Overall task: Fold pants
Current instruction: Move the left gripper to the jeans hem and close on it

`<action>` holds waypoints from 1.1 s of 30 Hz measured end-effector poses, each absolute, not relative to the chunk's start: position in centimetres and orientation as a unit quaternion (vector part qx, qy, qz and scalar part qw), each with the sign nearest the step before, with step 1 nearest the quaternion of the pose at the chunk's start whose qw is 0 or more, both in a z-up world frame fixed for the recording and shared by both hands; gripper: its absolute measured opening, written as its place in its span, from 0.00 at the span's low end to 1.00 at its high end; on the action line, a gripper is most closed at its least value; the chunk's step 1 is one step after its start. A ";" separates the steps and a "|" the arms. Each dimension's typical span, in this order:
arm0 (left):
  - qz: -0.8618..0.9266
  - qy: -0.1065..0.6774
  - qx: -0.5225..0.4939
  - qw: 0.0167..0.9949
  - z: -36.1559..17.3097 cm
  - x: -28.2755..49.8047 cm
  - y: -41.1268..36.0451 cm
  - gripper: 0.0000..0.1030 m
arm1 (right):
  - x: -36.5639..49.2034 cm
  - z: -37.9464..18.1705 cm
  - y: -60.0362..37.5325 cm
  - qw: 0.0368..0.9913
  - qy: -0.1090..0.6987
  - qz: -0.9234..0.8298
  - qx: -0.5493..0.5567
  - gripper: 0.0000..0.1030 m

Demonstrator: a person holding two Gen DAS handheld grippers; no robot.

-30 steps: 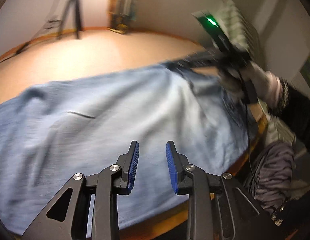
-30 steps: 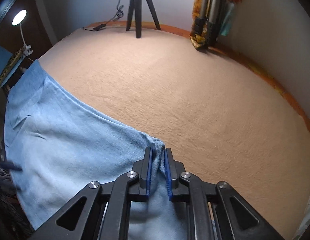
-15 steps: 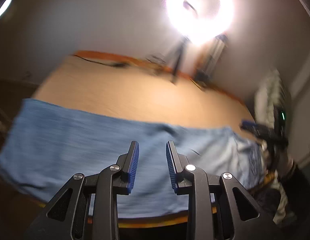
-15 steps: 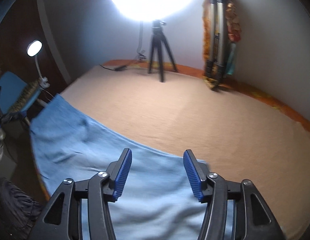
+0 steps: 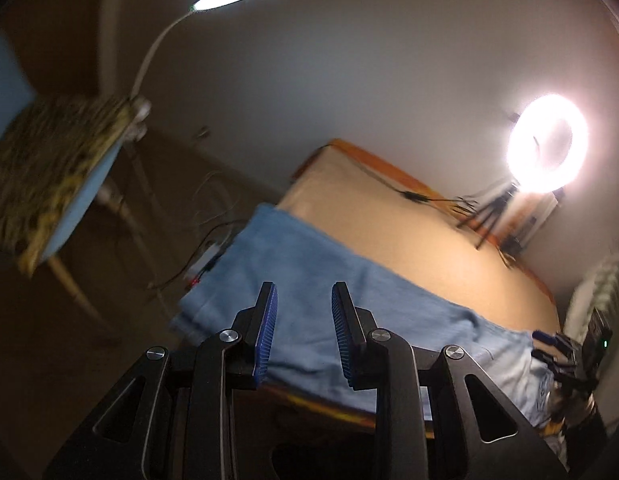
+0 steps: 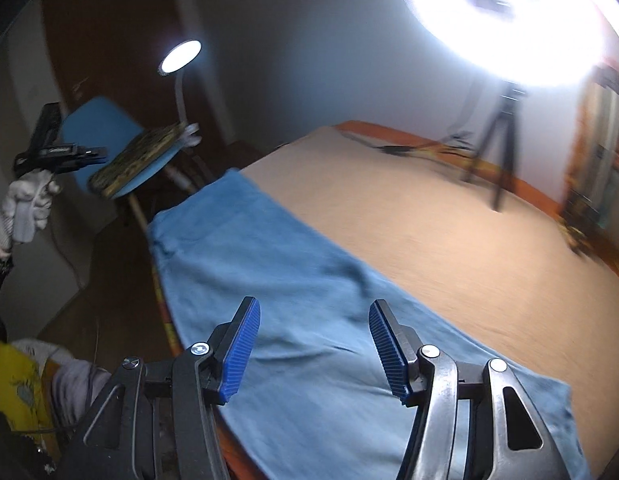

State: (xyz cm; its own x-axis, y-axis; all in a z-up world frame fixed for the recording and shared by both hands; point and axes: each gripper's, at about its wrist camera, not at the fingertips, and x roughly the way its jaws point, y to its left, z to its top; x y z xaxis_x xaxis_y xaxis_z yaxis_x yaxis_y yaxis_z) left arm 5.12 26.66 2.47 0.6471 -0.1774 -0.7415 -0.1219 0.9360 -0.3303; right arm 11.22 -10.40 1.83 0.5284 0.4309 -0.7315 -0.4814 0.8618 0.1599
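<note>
Light blue pants [image 5: 321,296] lie flat and long along the near edge of a tan bed [image 5: 429,248]; they also show in the right wrist view [image 6: 293,288]. My left gripper [image 5: 303,300] is open and empty, held up in the air off the bed's near edge. My right gripper [image 6: 313,320] is open wide and empty, raised above the pants. The right gripper also shows at the far right of the left wrist view [image 5: 565,352], near one end of the pants. The left gripper, in a white-gloved hand, shows far left in the right wrist view [image 6: 61,152].
A ring light on a tripod [image 6: 505,12] stands at the bed's far side. A blue chair with a patterned cushion [image 6: 137,156] and a clip lamp [image 6: 181,56] stand off the bed's end. Clothes [image 6: 25,384] lie piled below the near edge.
My right gripper opened and let go of the pants' edge, then lifted back. My left gripper swung up and away from the pants, staying open.
</note>
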 end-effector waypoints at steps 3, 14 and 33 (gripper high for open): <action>-0.005 0.426 -0.214 0.879 -0.7 4.9 29.2 0.25 | 11.8 1.6 -6.4 0.864 0.411 0.284 -0.057 0.57; -0.002 0.437 -0.344 0.831 -11.3 7.4 34.6 0.43 | 12.5 -1.8 2.7 0.829 0.437 0.331 -0.112 0.57; 0.052 0.446 -0.387 0.805 -17.2 9.3 36.1 0.41 | 12.1 -8.8 13.6 0.773 0.465 0.376 -0.211 0.55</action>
State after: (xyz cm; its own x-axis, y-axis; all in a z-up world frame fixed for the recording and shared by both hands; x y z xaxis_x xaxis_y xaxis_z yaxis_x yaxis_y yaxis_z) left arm 9.33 36.12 -17.19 0.5960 -0.2623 -0.7589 -0.4282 0.6956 -0.5768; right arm 12.06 13.57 -8.76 0.2846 0.3850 -0.8779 -0.7769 0.6291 0.0240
